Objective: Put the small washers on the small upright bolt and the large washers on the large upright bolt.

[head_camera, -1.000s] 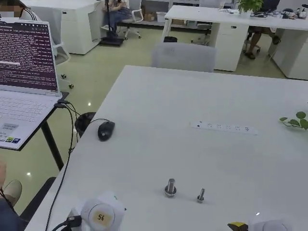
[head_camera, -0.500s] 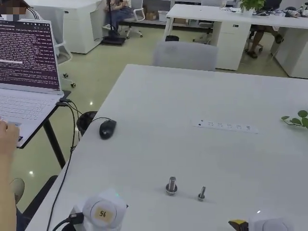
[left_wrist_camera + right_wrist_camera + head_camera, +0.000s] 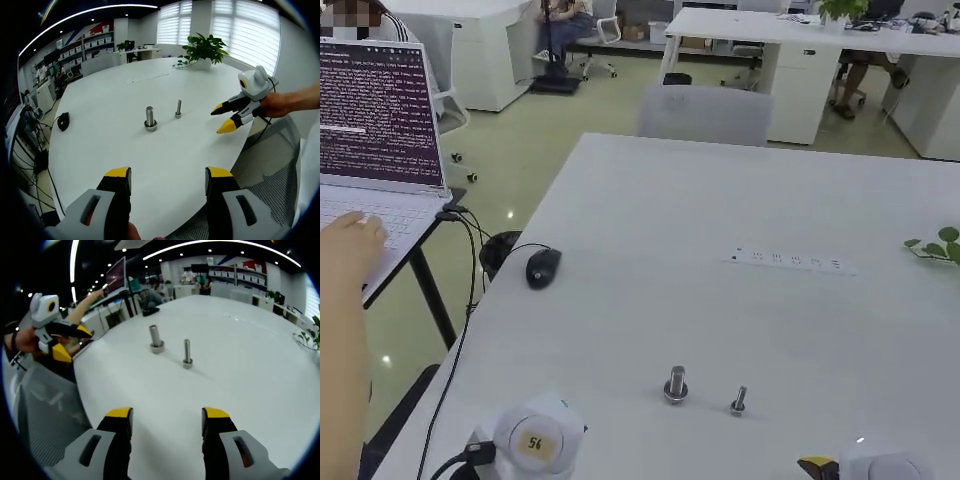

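White tabletop [image 3: 720,210] carries a large bolt [image 3: 676,385] and small bolt [image 3: 739,402]. Our left tongs [image 3: 168,173] and right tongs [image 3: 167,413] gape wide.

Two steel bolts stood upright, heads down, on a white table [image 3: 720,200]: the thick large bolt [image 3: 675,385] near and left of the slim small bolt [image 3: 738,402].

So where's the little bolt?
In the head view the little bolt stands upright on the white table, near the bottom of the picture, just right of the big bolt, with the power strip farther back.
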Motion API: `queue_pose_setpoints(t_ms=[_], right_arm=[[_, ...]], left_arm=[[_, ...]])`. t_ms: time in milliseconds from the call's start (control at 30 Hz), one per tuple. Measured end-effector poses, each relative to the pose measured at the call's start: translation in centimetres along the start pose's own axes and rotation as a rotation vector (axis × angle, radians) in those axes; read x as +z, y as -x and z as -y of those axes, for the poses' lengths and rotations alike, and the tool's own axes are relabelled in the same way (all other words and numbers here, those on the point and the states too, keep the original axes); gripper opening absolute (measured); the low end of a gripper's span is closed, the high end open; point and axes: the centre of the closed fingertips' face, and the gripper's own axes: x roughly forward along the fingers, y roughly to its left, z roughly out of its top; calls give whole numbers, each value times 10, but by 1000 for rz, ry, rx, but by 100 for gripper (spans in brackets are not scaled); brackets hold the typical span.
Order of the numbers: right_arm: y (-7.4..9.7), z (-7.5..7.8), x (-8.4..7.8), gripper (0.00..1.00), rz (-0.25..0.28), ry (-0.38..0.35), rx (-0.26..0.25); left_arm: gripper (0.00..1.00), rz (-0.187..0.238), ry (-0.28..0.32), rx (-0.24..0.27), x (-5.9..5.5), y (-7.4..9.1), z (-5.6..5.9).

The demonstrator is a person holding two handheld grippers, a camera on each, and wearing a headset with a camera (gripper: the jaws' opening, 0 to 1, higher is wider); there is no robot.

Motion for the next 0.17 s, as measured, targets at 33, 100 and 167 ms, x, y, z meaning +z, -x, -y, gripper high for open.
queue_pose_setpoints(t_ms=[33, 100, 167], right_arm=[[0, 0, -1, 57, -1, 0, 0], [0, 0, -2, 57, -3, -2, 1], [0, -1, -4, 57, -4, -8, 2]], left_arm=[[59, 0, 0, 0, 0, 0, 0], [59, -3, 1, 0, -1, 0, 1], [59, -3, 4, 0, -1, 0, 2]])
